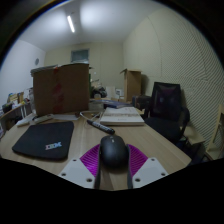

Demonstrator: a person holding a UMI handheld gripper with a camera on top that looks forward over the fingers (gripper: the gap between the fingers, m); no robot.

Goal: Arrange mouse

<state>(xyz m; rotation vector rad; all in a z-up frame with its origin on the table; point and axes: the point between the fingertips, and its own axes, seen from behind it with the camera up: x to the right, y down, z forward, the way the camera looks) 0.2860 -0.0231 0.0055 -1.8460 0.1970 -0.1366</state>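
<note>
The mouse [113, 151], dark and rounded, sits between the two fingers of the gripper [113, 166], over the near edge of the wooden desk [150, 140]. The magenta pads [91, 158] come close to the mouse on both sides. It seems that they press on its flanks, but the view is dim there and a thin gap cannot be excluded, so I cannot tell for sure if the mouse is held or only stands between them. The fingers are opened about as wide as the mouse body.

To the left of the mouse, a black mouse pad [45, 140] with a pale logo lies flat on the desk, apart from the mouse. Beyond the mouse, further on the desk, there is a stack of papers [122, 117], and just beside it a thin cable or pen-like thing which is too small to name. Behind the mouse pad, a big cardboard box [61, 87] stands on the desk. To the right of the mouse, off the desk, is a black office chair [166, 105]. Far behind the mouse, a second cardboard box [132, 83] stands near the wall. A long ceiling lamp [71, 23] is lit above.
</note>
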